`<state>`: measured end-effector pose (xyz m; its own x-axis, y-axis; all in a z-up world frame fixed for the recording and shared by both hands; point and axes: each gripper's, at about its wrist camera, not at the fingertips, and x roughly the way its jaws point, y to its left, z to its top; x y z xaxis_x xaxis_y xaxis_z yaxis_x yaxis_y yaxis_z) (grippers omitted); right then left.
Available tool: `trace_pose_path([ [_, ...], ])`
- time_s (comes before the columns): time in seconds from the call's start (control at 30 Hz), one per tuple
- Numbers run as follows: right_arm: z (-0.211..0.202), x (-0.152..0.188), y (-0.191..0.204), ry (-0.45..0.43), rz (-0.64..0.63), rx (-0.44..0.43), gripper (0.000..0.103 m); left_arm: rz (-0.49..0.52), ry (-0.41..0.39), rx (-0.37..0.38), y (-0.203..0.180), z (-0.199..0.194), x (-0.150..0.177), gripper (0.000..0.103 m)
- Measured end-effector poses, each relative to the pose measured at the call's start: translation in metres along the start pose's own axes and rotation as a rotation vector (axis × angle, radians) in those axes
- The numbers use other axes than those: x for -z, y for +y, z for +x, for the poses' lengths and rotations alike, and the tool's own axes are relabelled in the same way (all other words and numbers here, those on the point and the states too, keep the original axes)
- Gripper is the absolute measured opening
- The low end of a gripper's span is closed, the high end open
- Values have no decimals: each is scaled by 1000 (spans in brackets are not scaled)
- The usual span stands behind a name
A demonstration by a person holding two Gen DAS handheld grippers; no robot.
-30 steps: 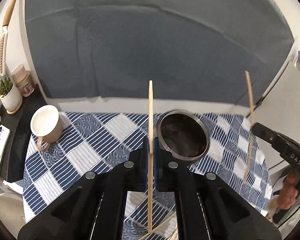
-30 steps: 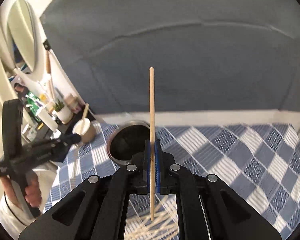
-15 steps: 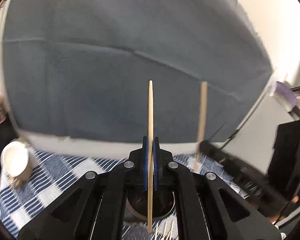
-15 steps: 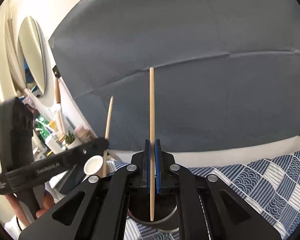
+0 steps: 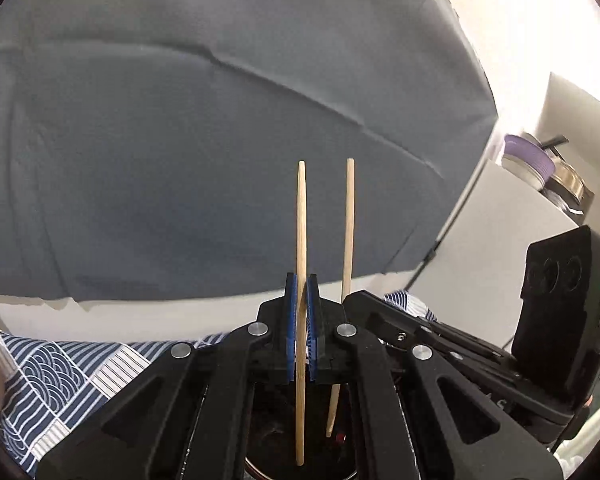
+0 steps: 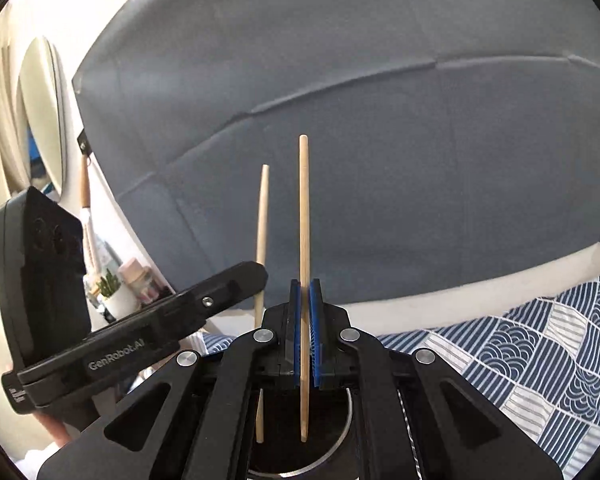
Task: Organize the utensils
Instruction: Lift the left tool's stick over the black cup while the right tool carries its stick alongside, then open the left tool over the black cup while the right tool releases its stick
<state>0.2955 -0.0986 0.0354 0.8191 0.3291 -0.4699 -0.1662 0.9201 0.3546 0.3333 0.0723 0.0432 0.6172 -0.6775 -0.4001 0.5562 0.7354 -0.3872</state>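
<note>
My left gripper (image 5: pixel 301 280) is shut on an upright wooden chopstick (image 5: pixel 301 220). Close on its right stands a second chopstick (image 5: pixel 348 220) in my right gripper (image 5: pixel 350 300). From the right wrist, the right gripper (image 6: pixel 305 286) pinches its chopstick (image 6: pixel 304 208) between blue pads. The left gripper (image 6: pixel 256 272) reaches in from the left with its own chopstick (image 6: pixel 262 216). Under both grippers sits a round dark holder with a metal rim (image 6: pixel 346 420). The sticks' lower ends show against its dark inside (image 5: pixel 276 432).
A blue-and-white patterned cloth (image 6: pixel 540 360) covers the table, with grey fabric hung behind it. At the left are a potted plant (image 6: pixel 114 292), jars and a round mirror (image 6: pixel 44 112). Stacked pots (image 5: pixel 540 164) sit on a white cabinet at the right.
Both grippers have come together and sunk over the holder, each still gripping its chopstick. The two sticks, far apart before, now stand side by side. The white cup has left the left view.
</note>
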Motion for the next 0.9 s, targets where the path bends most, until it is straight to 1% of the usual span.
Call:
trace_pose_path([
  [0.13, -4, 15, -3, 8, -12, 18, 4, 24, 21, 8, 4, 10, 16, 5],
  [0.23, -6, 24, 1, 12, -37, 49, 5, 29, 30, 27, 6, 11, 21, 5],
  [0.3, -8, 27, 3, 15, -42, 74, 7, 21, 26, 37, 7, 11, 21, 5],
  [0.4, -14, 27, 5, 3, -43, 99, 8, 19, 20, 36, 14, 1, 20, 5],
  [0.57, -32, 14, 11, -14, -60, 124, 9, 25, 1, 30, 12, -23, 9, 5],
  [0.67, -45, 3, 14, -25, -69, 120, 9, 39, -23, -3, 3, -42, -3, 6],
  [0.7, -49, -1, 16, -27, -71, 119, 9, 40, -28, -12, 0, -47, -5, 8],
  [0.73, -53, -6, 17, -30, -75, 113, 9, 43, -35, -24, -4, -55, -10, 13],
  [0.77, -58, -11, 18, -33, -82, 107, 13, 46, -44, -37, -8, -63, -14, 16],
  [0.8, -63, -14, 19, -36, -87, 101, 19, 48, -54, -54, -13, -71, -17, 24],
  [0.83, -67, -19, 21, -40, -90, 95, 23, 48, -59, -66, -16, -75, -20, 29],
  [0.87, -73, -25, 23, -43, -92, 82, 32, 46, -65, -84, -20, -82, -24, 30],
  [0.9, -78, -28, 24, -47, -93, 73, 37, 45, -71, -99, -23, -87, -26, 31],
])
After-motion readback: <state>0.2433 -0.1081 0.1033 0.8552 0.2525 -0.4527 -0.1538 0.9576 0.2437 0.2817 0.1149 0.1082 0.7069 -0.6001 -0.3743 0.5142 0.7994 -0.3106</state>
